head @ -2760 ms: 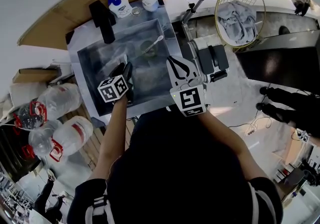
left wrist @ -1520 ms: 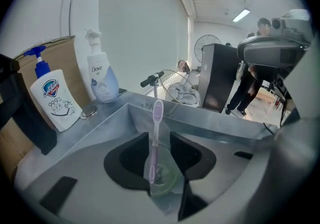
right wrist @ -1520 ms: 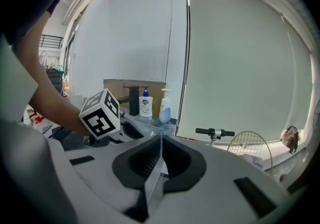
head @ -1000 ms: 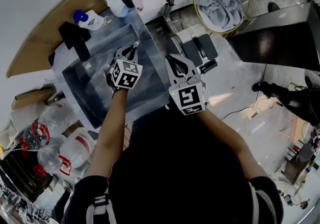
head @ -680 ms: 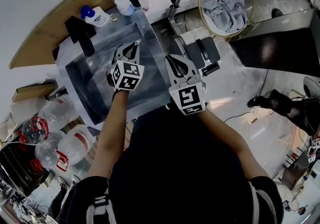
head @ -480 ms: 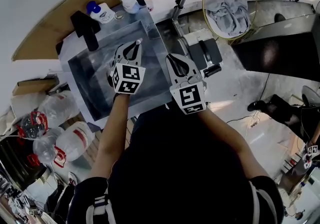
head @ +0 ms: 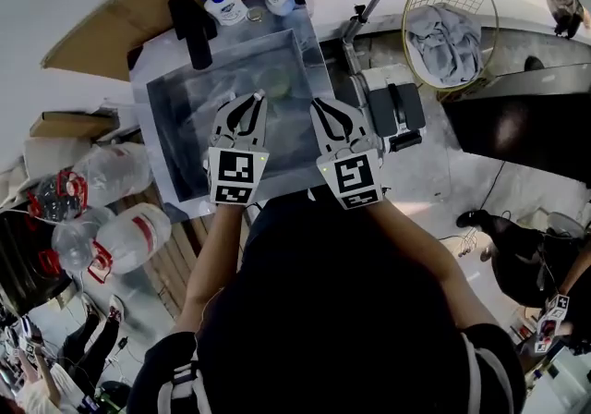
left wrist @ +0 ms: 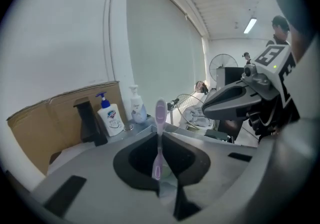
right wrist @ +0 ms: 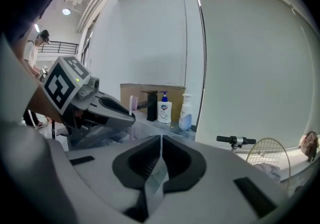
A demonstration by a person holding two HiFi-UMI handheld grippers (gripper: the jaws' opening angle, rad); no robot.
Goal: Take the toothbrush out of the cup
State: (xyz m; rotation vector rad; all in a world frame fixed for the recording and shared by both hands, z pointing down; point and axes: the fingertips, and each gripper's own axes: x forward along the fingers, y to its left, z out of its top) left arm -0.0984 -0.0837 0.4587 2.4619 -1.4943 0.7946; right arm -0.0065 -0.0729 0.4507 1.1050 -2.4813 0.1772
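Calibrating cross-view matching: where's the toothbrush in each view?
Head view: toothbrush at the left gripper tips, left of centre.
Left gripper view: dead centre, upright, clamped in the jaws.
Right gripper view: left of centre, poking up from the left gripper.
Shared landmark: blue-pump soap bottle.

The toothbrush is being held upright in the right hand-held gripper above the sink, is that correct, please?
Not quite. The left gripper view shows the toothbrush clamped upright in the left hand-held gripper, not the right. The right hand-held gripper is shut and empty. The toothbrush is indeed above the sink.
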